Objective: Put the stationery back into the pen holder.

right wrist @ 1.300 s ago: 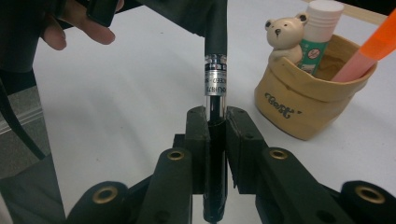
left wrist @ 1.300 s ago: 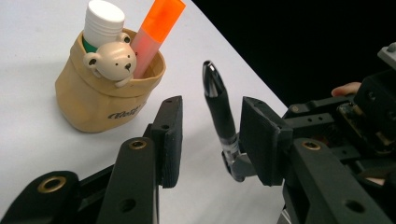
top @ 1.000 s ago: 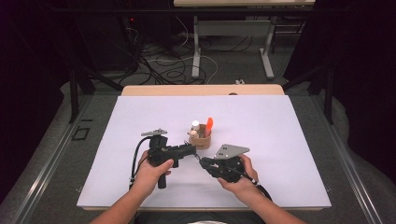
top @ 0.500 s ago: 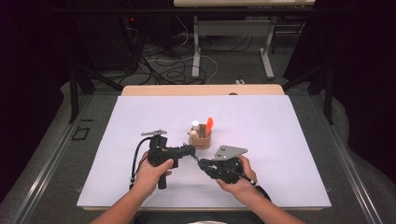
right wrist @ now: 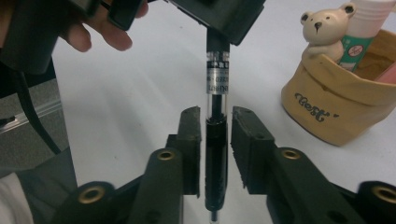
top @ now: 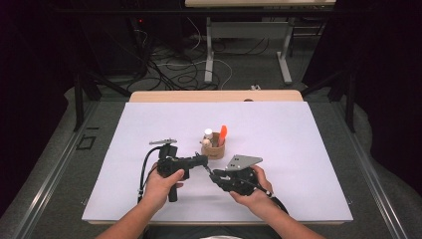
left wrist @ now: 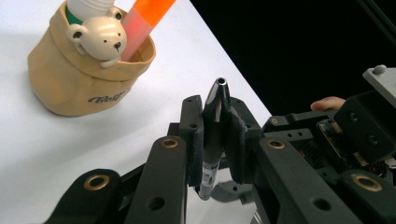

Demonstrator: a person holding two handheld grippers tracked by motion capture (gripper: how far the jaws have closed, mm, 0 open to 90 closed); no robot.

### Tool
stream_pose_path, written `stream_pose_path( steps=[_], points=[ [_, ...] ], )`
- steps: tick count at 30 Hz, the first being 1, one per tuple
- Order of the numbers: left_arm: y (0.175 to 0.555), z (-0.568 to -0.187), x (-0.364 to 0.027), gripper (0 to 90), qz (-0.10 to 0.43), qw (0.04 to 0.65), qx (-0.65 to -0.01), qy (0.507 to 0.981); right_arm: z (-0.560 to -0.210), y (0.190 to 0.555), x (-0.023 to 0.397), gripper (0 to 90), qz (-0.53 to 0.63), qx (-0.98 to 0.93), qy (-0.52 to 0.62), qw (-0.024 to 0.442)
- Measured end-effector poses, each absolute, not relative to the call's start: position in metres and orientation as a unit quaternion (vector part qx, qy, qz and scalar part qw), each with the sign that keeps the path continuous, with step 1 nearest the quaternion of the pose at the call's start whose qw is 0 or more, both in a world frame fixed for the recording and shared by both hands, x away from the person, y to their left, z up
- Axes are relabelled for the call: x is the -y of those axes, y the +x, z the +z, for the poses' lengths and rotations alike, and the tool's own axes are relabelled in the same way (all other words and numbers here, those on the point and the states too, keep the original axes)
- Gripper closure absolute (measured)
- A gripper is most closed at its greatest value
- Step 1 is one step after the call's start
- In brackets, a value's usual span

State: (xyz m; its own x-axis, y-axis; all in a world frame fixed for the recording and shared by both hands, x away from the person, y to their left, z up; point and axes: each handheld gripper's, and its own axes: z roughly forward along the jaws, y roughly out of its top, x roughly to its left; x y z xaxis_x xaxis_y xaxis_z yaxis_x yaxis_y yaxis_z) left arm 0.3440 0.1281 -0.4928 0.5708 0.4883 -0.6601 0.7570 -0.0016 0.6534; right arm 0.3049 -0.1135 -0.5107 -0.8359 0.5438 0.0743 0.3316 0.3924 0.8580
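A black pen (top: pixel 208 171) hangs between my two grippers just in front of a tan fabric holder (top: pixel 214 149). In the left gripper view my left gripper (left wrist: pixel 215 130) is shut on the pen (left wrist: pixel 217 100), whose tip points up past the pads. My right gripper (right wrist: pixel 215 126) closes around the pen's (right wrist: pixel 217 79) dark lower barrel, and the left gripper (right wrist: pixel 224 23) grips its far end. The holder (left wrist: pixel 79 88) has a small bear figure (left wrist: pixel 98 39) on its rim and holds an orange marker (left wrist: pixel 144 23) and a white tube.
A white mat (top: pixel 298 149) covers the wooden table, with wide bare areas left and right of the holder. Cables lie on the floor beyond the far edge. The left gripper's cable (top: pixel 145 172) loops beside the left hand.
Both hands have stayed almost still. The right gripper has edged slightly toward the left one along the pen.
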Motion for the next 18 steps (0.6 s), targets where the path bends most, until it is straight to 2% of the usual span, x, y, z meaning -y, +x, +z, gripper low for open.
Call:
stream_pose_path(
  steps=[13,18],
  points=[
    [0.346,-0.493,-0.134,79.0,-0.107,0.543,-0.454,0.698,-0.523,0.310,0.112,47.3,0.460,-0.835,0.286,0.093],
    [0.346,-0.492,-0.137,78.9,-0.097,0.549,-0.457,0.693,-0.526,0.312,0.114,43.4,0.450,-0.837,0.299,0.090]
  ],
)
